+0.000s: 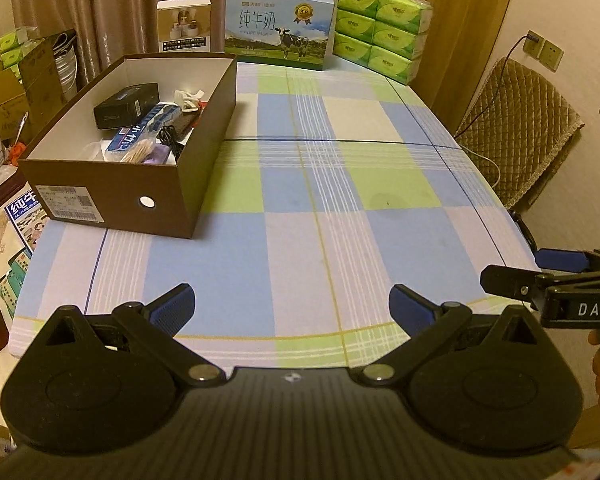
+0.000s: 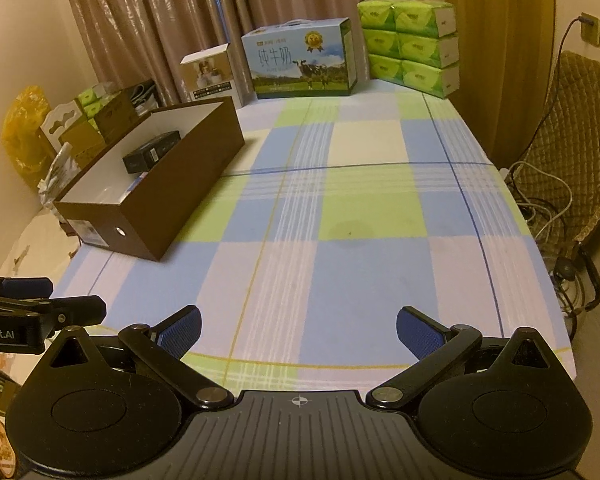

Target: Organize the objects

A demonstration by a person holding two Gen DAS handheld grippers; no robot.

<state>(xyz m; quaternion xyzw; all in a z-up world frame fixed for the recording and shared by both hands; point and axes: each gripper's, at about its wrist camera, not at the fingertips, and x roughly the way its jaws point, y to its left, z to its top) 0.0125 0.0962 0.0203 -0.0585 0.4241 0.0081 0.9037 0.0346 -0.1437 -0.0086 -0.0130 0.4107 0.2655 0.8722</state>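
2 grippers [image 1: 291,307] [image 2: 298,328] spread above bare tablecloth [image 1: 320,184].

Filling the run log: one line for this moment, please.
left gripper: open, empty | right gripper: open, empty | brown box: holds items | checked tablecloth: bare in front

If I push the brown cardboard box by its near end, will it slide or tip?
The brown open-topped cardboard box probably slides: it is long, low and flat on the checked tablecloth. The cloth may bunch. Its load, including a black carton, sits towards the far end, so it may swivel.
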